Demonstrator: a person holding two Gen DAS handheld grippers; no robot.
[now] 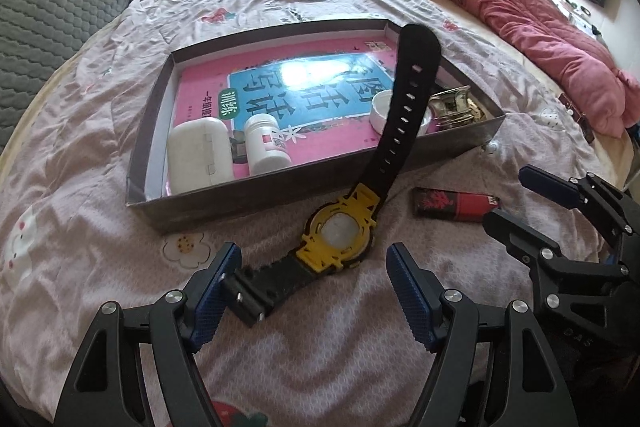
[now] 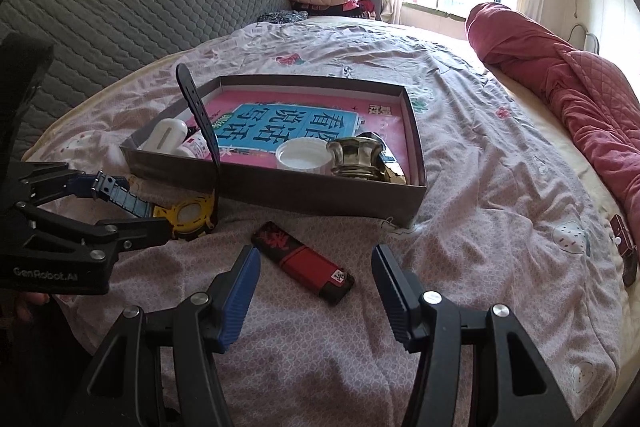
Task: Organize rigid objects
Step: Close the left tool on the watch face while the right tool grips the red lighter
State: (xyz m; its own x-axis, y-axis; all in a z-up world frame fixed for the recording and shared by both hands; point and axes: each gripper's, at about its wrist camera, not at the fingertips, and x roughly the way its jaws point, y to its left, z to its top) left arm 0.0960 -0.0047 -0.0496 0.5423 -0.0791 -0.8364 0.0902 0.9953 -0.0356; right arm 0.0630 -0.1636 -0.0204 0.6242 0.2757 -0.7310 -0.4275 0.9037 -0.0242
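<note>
Nearest, the left gripper (image 1: 312,293) hangs with fingers wide and empty astride the ribbed black buckle strap of a yellow-cased plastic wristwatch (image 1: 340,235) lying on the pink printed cotton bedsheet (image 1: 320,359), its other strap rearing stiffly against the tray wall; the right gripper (image 2: 314,291), fingers likewise apart and holding nothing, frames a glossy red-and-black rectangular lighter (image 2: 304,263), seemingly next for pickup. Beyond, the shallow grey cardboard tray (image 2: 340,195) already gathers a pink book, white plastic bottle, white case, white lid and brass cup.

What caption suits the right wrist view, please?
Open right gripper above lighter beside box.
</note>
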